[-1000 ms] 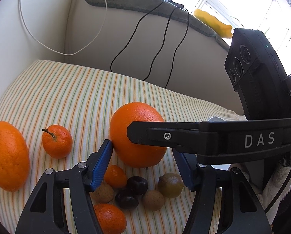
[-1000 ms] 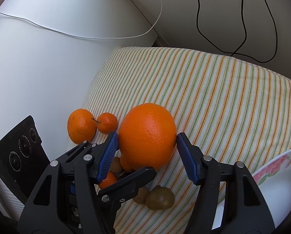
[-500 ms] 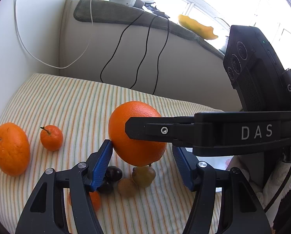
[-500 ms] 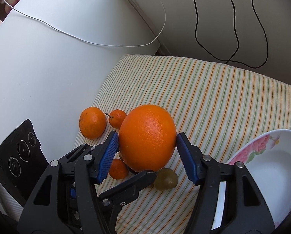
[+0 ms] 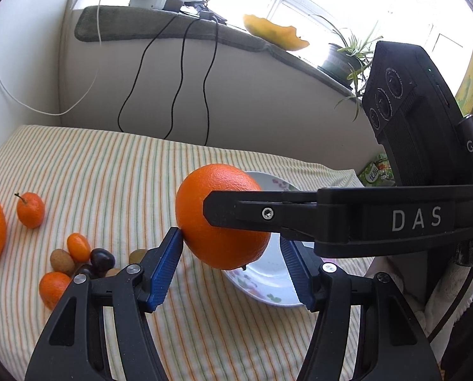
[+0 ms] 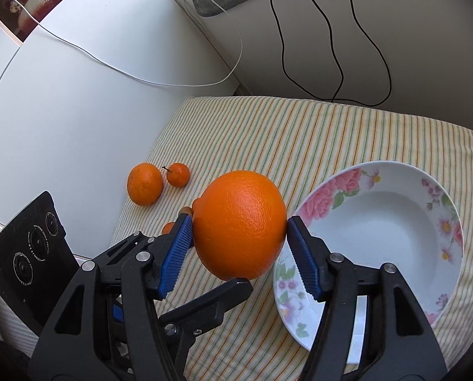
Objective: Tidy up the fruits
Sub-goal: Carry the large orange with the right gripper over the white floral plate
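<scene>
Two big oranges: one (image 6: 239, 225) clamped mid-frame between blue pads (image 6: 176, 254) of right gripper (image 6: 239, 250), held off the striped cloth (image 6: 299, 133) at the left rim of one floral plate (image 6: 379, 222); second (image 6: 145, 184) resting left of centre beside a stemmed mandarin (image 6: 178, 174). Left gripper (image 5: 233, 270) spread wide, holding nothing, pointing forward at the lifted orange. Small-fruit cluster (image 5: 74, 260) lower left in left wrist view, count unclear.

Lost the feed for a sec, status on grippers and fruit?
Right gripper shut on big orange, held clear of the cloth. Left gripper open, empty. Floral bowl beside it, empty. Nothing in the way.
</scene>
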